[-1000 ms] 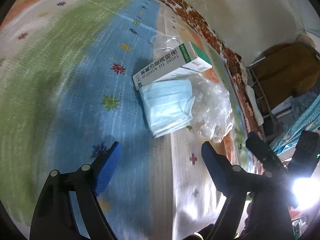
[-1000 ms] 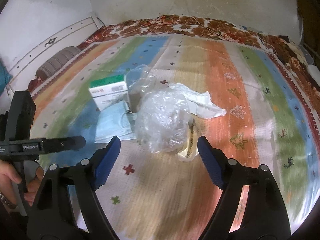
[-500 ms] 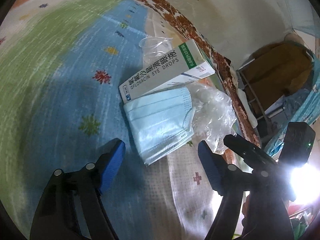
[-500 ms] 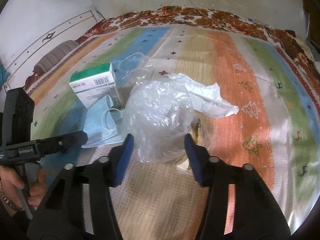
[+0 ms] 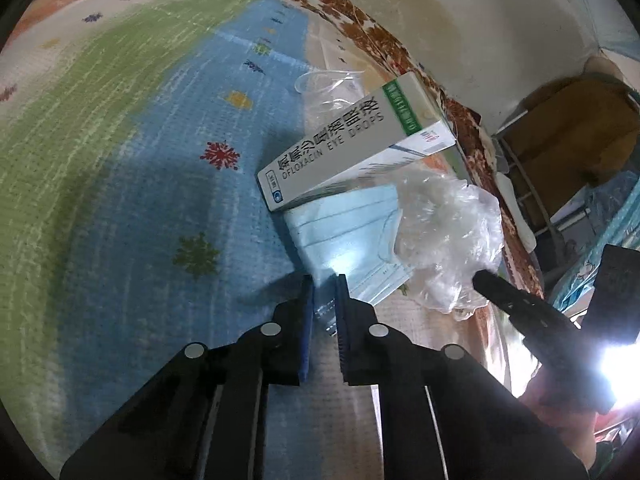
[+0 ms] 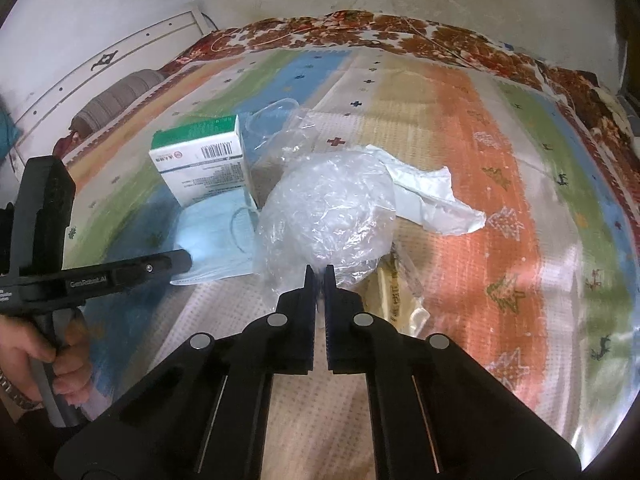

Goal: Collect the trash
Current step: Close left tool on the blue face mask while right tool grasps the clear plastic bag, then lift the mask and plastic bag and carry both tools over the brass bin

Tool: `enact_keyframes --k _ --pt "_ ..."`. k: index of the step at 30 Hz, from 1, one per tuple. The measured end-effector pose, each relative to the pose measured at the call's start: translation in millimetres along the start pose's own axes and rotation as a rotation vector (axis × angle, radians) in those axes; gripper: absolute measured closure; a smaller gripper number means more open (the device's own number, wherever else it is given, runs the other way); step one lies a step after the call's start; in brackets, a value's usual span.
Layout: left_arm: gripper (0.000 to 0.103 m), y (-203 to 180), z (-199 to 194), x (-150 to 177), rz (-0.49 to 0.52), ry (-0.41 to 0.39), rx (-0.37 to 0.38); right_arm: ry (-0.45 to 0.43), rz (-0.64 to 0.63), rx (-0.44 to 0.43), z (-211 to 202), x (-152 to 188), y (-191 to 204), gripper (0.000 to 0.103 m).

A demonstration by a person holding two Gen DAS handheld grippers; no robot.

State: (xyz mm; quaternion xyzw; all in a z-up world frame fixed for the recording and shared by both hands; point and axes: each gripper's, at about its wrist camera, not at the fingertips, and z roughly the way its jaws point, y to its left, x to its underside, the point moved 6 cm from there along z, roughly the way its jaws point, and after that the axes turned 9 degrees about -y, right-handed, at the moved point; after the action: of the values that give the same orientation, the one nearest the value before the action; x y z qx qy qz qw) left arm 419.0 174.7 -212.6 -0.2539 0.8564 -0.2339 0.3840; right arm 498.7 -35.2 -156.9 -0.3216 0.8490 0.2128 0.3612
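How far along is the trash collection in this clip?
Nothing looks collected yet. Left tongs have just closed on the blue face mask; right tongs have just closed on the crumpled clear plastic bag. Eye drops box, clear plastic cup, white wrapper remain on the bedspread.

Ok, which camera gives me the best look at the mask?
Left wrist: the mask lies nearly whole, below the box, with the left gripper shut on its near edge. Right wrist shows the mask partly hidden by box, bag and left gripper.
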Motion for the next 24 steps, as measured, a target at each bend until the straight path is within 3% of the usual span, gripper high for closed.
enact_keyframes --k 6,16,24 --pt "0.1 -15 -28 -5 0.052 0.018 -0.025 0.002 -0.005 0.028 -30 -4 -2 0.101" --pt "0.101 -49 -79 -10 0.125 0.027 -0.129 -0.013 -0.017 0.041 -87 -12 10 0.101" --pt "0.101 -57 -108 2 0.094 0.026 -0.149 -0.02 -0.032 0.038 -122 -5 24 0.101"
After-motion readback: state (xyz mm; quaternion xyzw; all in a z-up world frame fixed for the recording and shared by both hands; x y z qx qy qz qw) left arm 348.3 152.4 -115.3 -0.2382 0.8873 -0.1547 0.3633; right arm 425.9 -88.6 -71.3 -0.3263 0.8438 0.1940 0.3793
